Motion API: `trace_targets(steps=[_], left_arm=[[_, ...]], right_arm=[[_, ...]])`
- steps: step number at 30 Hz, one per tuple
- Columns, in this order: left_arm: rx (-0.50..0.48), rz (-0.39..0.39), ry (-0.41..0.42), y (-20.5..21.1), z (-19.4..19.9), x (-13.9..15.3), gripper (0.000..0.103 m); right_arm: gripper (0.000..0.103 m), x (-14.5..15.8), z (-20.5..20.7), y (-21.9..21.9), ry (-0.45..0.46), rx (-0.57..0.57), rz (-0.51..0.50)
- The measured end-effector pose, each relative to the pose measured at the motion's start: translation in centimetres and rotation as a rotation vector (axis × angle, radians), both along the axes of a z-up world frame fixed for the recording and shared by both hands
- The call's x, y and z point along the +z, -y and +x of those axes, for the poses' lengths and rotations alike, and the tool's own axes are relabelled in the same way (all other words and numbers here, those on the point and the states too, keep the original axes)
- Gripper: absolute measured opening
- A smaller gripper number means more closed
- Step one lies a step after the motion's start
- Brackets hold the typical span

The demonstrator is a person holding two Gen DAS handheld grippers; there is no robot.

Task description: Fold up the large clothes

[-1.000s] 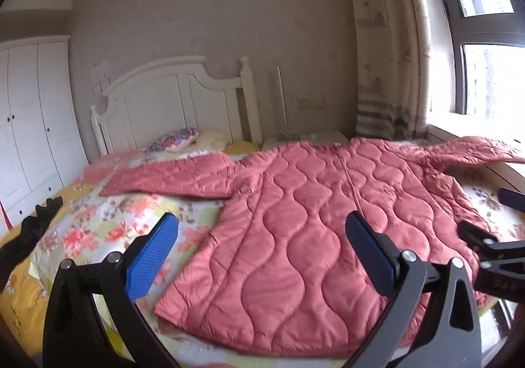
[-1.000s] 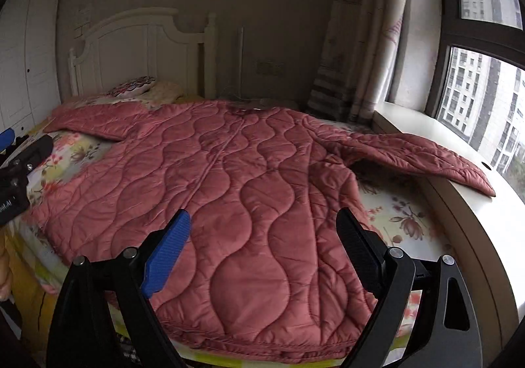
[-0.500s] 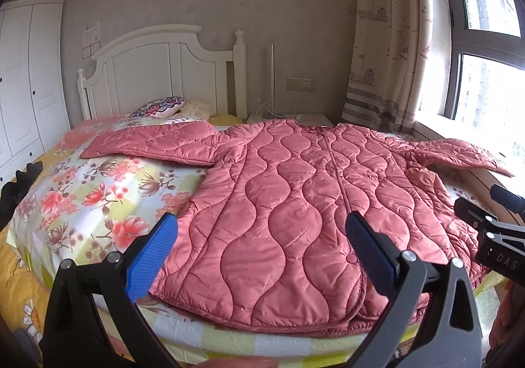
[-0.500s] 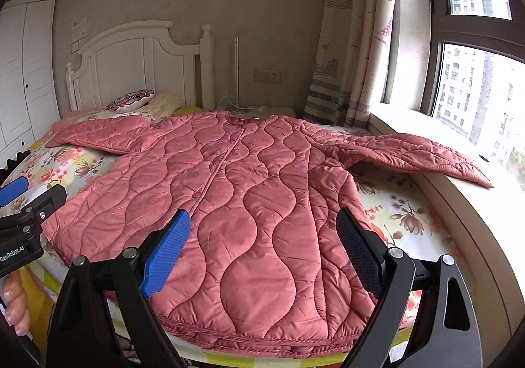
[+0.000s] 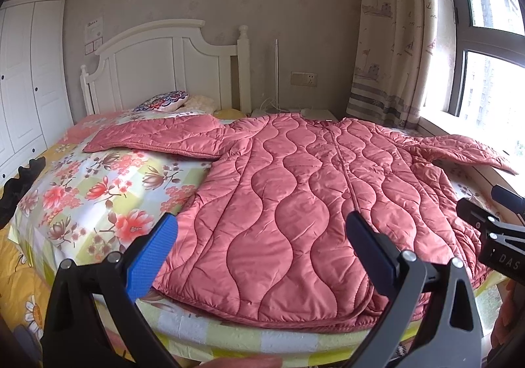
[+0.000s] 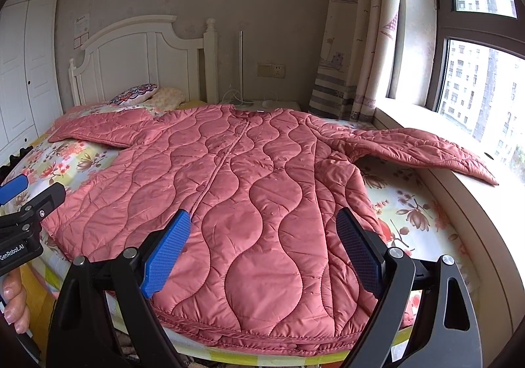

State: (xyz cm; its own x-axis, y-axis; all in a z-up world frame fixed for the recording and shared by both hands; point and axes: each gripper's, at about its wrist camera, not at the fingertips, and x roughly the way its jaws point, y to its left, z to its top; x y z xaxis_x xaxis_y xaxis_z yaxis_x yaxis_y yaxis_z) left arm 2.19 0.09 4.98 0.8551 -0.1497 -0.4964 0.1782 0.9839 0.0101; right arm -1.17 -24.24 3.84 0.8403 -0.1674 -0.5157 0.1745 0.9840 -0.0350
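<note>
Jacket (image 5: pixel 295 204) now sits level on the bed (image 5: pixel 98 190) since I straightened my left gripper (image 5: pixel 262 249); both grippers' jaws spread, empty, nothing folded yet.

Quilted coat (image 6: pixel 262 190): pink cloth, faint sheen, stitched in wavy channels. Bedsheet (image 5: pixel 98 190): smooth floral cloth, slightly glossy. Headboard (image 5: pixel 157 66): white painted wood, satin finish. Curtain (image 6: pixel 357 39): matt printed fabric. Gripper pads (image 6: pixel 165 253): blue, finely textured; their arms matt black plastic.
</note>
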Motion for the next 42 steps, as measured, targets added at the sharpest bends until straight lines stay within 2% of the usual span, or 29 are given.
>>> trace_targets(steps=[42], left_arm=[[0.02, 0.008, -0.025, -0.4, 0.0, -1.0, 0.101]], right_arm=[[0.087, -1.3, 0.3, -0.3, -0.028, 0.008, 0.021]])
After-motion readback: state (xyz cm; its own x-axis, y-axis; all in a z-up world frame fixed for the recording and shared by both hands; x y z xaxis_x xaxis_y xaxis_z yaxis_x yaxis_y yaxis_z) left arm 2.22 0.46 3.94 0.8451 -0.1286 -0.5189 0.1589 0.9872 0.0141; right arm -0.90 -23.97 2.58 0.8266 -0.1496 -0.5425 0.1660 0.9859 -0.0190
